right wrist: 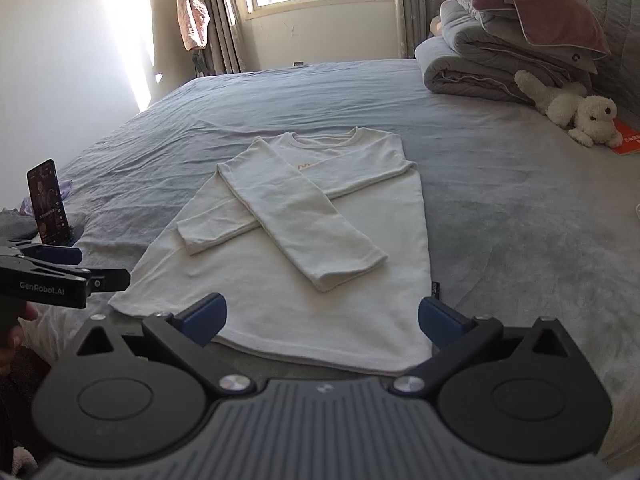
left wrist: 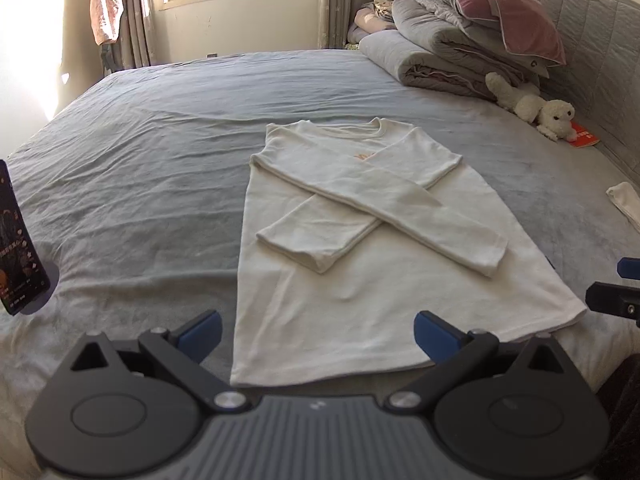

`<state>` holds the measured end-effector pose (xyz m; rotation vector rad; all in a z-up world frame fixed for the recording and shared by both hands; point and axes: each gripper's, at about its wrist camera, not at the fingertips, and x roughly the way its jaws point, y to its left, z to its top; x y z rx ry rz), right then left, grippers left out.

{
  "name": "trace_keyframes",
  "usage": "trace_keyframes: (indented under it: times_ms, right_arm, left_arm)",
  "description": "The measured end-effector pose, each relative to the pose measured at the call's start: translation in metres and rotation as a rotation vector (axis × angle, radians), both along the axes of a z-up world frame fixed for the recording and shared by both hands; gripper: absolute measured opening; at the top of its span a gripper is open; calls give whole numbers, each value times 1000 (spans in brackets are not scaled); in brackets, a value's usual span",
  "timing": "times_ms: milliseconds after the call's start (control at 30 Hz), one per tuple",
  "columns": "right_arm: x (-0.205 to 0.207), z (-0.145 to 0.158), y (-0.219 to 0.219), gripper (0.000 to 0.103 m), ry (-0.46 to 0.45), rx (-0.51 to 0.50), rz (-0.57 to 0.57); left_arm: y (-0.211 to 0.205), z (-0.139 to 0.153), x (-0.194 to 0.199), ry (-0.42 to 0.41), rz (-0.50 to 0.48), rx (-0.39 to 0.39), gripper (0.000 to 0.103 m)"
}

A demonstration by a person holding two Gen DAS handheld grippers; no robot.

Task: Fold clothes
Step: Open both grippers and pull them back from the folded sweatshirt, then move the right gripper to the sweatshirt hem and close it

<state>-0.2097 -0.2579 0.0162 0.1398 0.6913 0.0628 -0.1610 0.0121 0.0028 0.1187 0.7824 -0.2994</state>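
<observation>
A white long-sleeved shirt (left wrist: 360, 292) lies face up on the grey bed sheet (left wrist: 140, 184), both sleeves crossed over its chest and the hem nearest me. My left gripper (left wrist: 318, 332) hovers over the hem's left part, jaws open wide and nothing between the blue pads. In the right wrist view the same shirt (right wrist: 280, 200) lies ahead. My right gripper (right wrist: 324, 318) stands wide open over the hem's right part, also holding nothing. Each gripper shows in the other's view: the right gripper (left wrist: 620, 286) at the right edge, the left gripper (right wrist: 96, 268) at the left edge.
A phone on a stand (right wrist: 48, 204) is propped at the bed's left. Folded quilts and a pink pillow (left wrist: 460, 48) are stacked by the headboard, with a white plush dog (left wrist: 536, 108) and a red booklet (left wrist: 584, 138). A white cloth (left wrist: 624, 200) lies at the right edge.
</observation>
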Motion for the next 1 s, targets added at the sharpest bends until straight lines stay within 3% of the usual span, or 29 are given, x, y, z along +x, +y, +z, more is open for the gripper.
trace_keyframes:
  times_ms: [267,467,567,667,833,1000]
  right_arm:
    - [13,-23,-12,103,92,-3,-49]
    - [19,-34,-26,103,126,31,-81]
    - [20,-37,-34,103,134,47,-84]
    - [21,-40,-44,103,134,76,-104]
    - [22,-49,-67,103,141,199,-158]
    - [20,-61,-84,99,140,310,-211]
  left_arm:
    - [33,-26,21,88,27,-41,102]
    - [67,-37,39,216,51,-245,101]
    - [81,-43,46,280,53,-369,94]
    - [88,-52,52,332,62,-440,88]
    - [91,-61,55,334,62,-461,82]
    - [94,-62,58,330,78,-462,68]
